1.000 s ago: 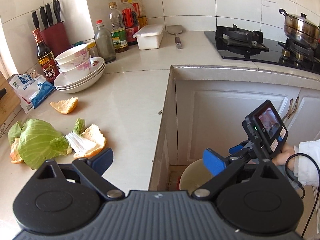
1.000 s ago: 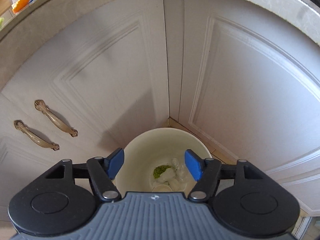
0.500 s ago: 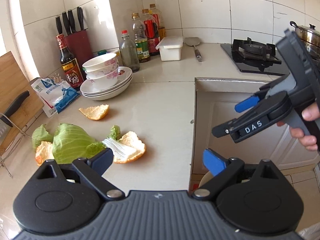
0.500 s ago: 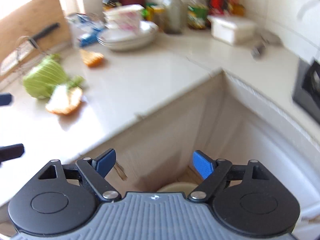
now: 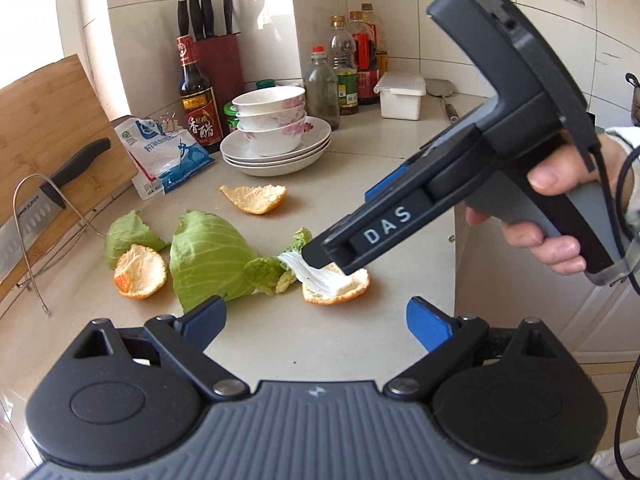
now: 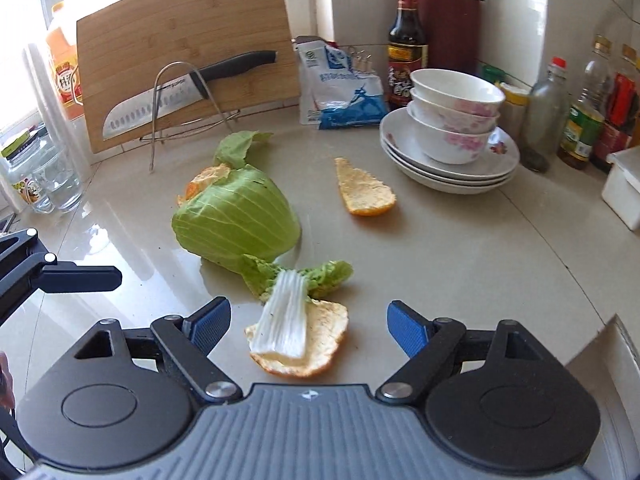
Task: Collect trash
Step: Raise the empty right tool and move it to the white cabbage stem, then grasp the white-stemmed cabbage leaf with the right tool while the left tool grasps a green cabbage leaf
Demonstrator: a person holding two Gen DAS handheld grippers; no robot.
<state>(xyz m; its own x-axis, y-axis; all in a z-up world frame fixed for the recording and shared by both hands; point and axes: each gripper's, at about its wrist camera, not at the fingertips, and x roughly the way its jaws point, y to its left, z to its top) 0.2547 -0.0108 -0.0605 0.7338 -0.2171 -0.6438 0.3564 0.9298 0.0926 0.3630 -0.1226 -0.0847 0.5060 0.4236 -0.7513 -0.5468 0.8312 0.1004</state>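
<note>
Both tongs agape | right tongs [image 6: 308,322] straddle orange peel [image 6: 320,352] | left tongs [image 5: 316,322] nearby, countertop edge [image 6: 596,320] right

hand-held gripper [image 5: 316,326]: black-grey body | blue pads [image 5: 426,326] | silver screws ("DAS" lettering)

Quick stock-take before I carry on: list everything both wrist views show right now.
orange peels: three, orange, counter
cabbage leaves: two, green, mid-counter
stalked leaf: one, white-green, on nearest peel
bowls: three, white floral, stacked on plates
plates: three, white
salt bag: one, blue-white
vinegar bottle: one, dark
knife block: one, red
cutting board: one, wooden, racked with knife
oil bottles: several
white box: one
left claw: open
right claw: open, over nearest peel
</note>
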